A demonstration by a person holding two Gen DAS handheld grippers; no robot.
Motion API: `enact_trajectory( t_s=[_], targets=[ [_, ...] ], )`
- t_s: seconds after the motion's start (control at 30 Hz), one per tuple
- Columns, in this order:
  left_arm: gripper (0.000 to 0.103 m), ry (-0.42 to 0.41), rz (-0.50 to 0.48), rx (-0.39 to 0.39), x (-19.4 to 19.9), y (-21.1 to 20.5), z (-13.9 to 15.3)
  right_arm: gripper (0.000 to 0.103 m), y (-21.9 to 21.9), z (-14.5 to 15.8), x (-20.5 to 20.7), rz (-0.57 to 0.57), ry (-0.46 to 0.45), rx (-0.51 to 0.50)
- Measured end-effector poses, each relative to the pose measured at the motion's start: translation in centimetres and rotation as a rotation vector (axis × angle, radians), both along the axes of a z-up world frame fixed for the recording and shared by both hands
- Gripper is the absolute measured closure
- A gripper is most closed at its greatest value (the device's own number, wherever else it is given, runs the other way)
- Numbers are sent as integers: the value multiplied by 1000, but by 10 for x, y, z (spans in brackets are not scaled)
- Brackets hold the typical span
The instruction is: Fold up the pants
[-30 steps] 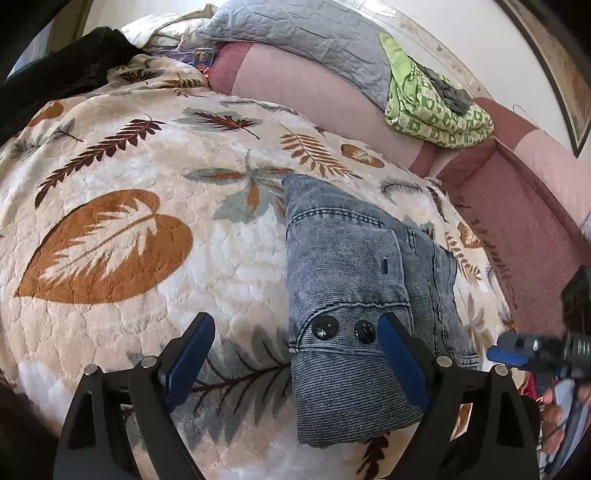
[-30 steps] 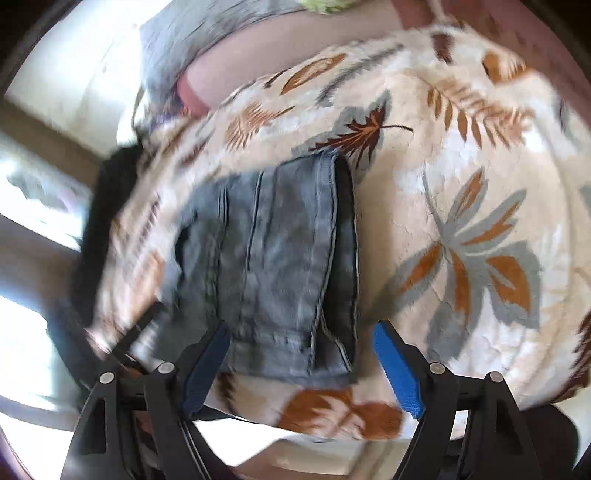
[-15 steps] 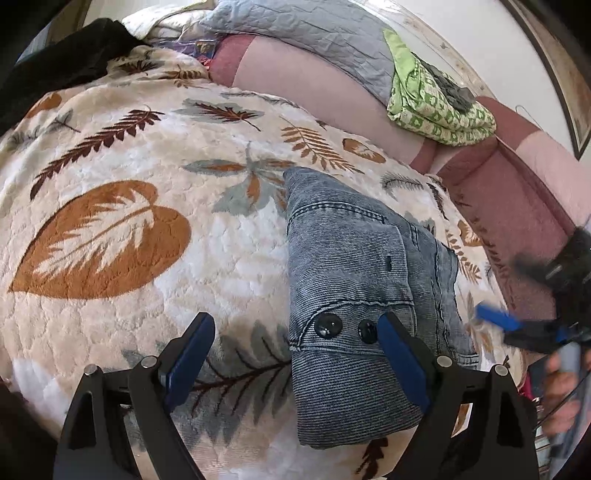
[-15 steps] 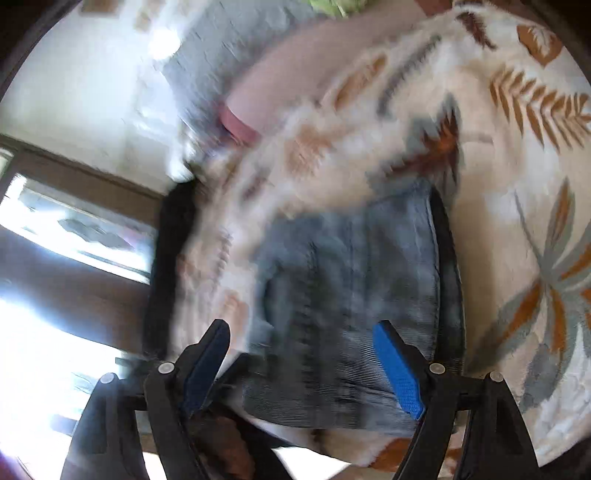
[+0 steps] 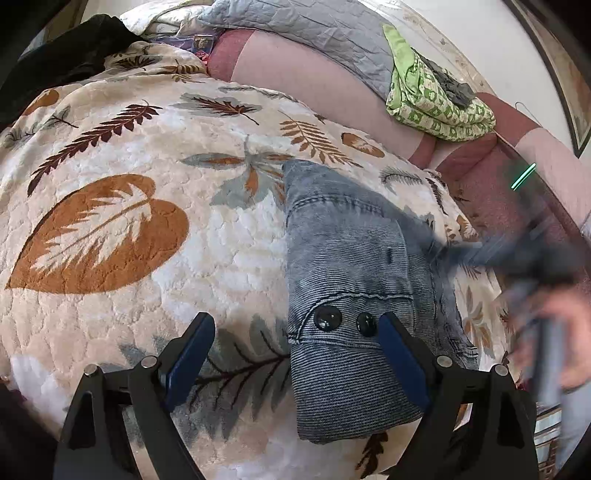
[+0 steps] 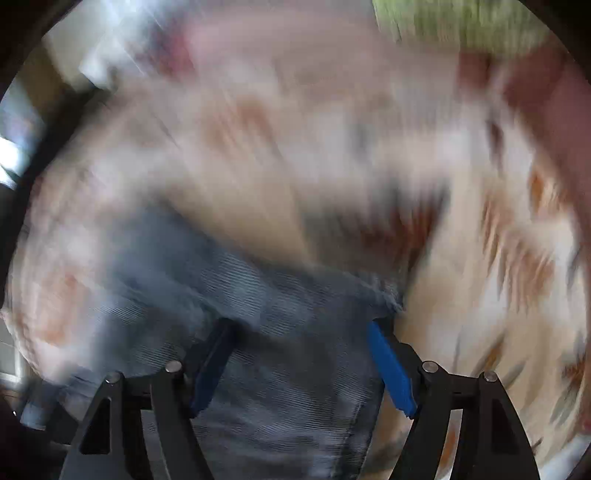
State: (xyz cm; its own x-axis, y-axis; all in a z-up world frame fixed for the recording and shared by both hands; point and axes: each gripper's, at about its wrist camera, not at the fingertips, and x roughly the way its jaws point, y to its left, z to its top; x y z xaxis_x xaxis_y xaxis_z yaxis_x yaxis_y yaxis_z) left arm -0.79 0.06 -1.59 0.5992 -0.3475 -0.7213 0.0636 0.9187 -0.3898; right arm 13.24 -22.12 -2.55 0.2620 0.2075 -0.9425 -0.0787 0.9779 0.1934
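Note:
Folded blue denim pants [image 5: 354, 280] lie on a cream blanket with brown and grey leaves [image 5: 147, 206]. Two dark buttons show on the waistband near me. My left gripper [image 5: 295, 350] is open and empty, low over the near end of the pants, its right finger over the waistband. The right gripper shows as a blur with the hand at the right of the left wrist view [image 5: 517, 258], over the pants' far side. In the right wrist view, which is heavily blurred, my right gripper [image 6: 299, 354] is open with denim [image 6: 280, 369] between and under its fingers.
A pink sofa back [image 5: 314, 70] runs behind the blanket. A grey quilt [image 5: 314, 29] and a green patterned cloth [image 5: 436, 99] lie on it. A black garment [image 5: 62, 59] lies at the far left.
My right gripper has swung in fast over the pants and now hangs close above the denim. The left gripper has hardly moved.

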Motion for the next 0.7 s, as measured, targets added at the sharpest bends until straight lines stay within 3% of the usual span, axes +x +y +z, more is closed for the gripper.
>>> enact_trajectory(
  t_s=[0.03, 0.13, 0.2, 0.27, 0.37, 0.47, 0.6, 0.63, 0.67, 0.7],
  targets=[
    [13, -5, 6, -1, -1, 1, 2, 15, -9, 0, -4, -30, -37, 41],
    [13, -39, 6, 0, -2, 1, 9, 14, -12, 21, -4, -39, -19, 46],
    [13, 8, -27, -17, 4, -6, 4, 14, -3, 51, -2, -6, -74, -20],
    [13, 45, -64, -28, 7, -14, -3, 14, 15, 88, 7, 29, -137, -18],
    [13, 34, -89, -3, 6, -20, -3, 13, 62, 114, 31, 152, -109, 34],
    [13, 37, -91, -7, 7, -19, -5, 13, 119, 105, 56, 273, -34, -11],
    [13, 40, -96, -13, 6, -18, -7, 15, 170, 59, 82, 356, 102, -156],
    [13, 40, -96, -12, 7, -18, -7, 20, 178, 45, 85, 374, 143, -183],
    [13, 40, -98, -13, 6, -18, -7, 47, 181, 34, 87, 385, 182, -208],
    [13, 41, -99, -14, 6, -18, -8, 63, 181, 26, 89, 384, 216, -227]
  ],
)
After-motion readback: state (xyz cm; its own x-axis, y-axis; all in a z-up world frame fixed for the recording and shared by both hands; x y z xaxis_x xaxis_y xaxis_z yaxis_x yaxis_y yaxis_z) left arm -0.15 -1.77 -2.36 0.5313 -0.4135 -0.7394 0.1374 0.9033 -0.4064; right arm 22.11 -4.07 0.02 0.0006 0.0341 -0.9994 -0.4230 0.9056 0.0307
